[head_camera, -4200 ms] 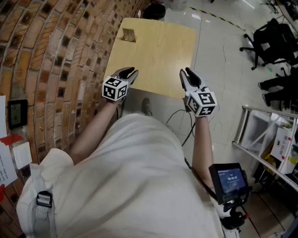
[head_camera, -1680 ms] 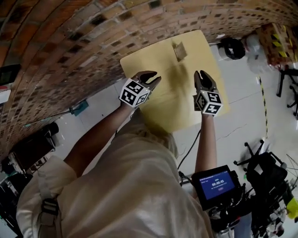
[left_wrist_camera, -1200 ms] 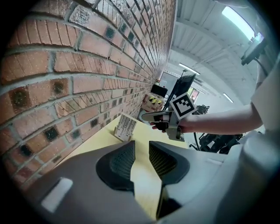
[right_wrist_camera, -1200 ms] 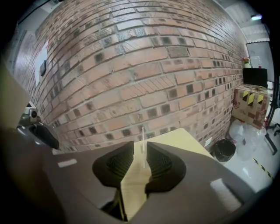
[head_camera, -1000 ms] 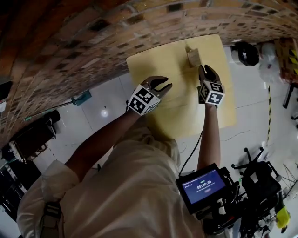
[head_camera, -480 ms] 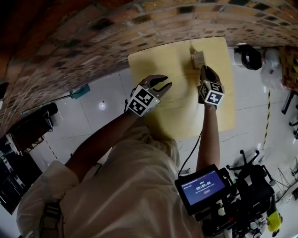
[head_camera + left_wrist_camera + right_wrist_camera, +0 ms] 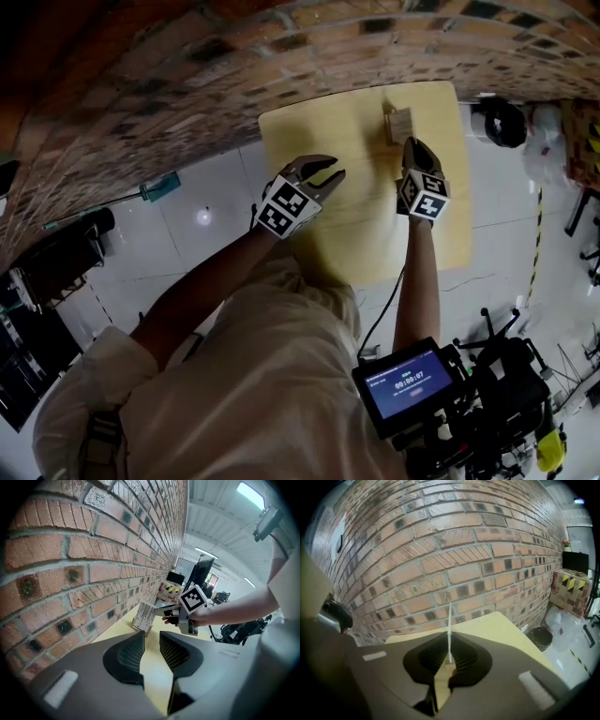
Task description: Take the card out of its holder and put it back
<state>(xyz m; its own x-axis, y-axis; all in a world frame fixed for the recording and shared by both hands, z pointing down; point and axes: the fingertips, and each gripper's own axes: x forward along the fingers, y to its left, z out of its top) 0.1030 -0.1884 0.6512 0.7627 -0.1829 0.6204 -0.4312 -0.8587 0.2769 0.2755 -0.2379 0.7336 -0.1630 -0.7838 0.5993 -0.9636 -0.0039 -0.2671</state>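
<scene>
A white printed card [image 7: 398, 122] stands upright in a small wooden holder [image 7: 140, 628] near the far edge of the pale wooden table [image 7: 356, 234], close to the brick wall. My right gripper [image 7: 412, 143] reaches up to it from the near side and is shut on the card's edge. In the right gripper view the card [image 7: 449, 625] shows edge-on as a thin white line pinched between the jaws of that gripper [image 7: 449, 658]. My left gripper [image 7: 325, 171] hovers open over the table's left part, well apart from the card, with nothing between its fingers [image 7: 132, 654].
A curved brick wall [image 7: 187, 75] runs along the table's far and left sides. A black bin [image 7: 506, 122] stands on the floor beyond the table's right corner, and a box with yellow-black tape [image 7: 569, 590] next to it. A small screen [image 7: 408, 384] hangs at the person's waist.
My right gripper has moved forward to the card and its jaws have shut on it. The left gripper has stayed open in about the same place.
</scene>
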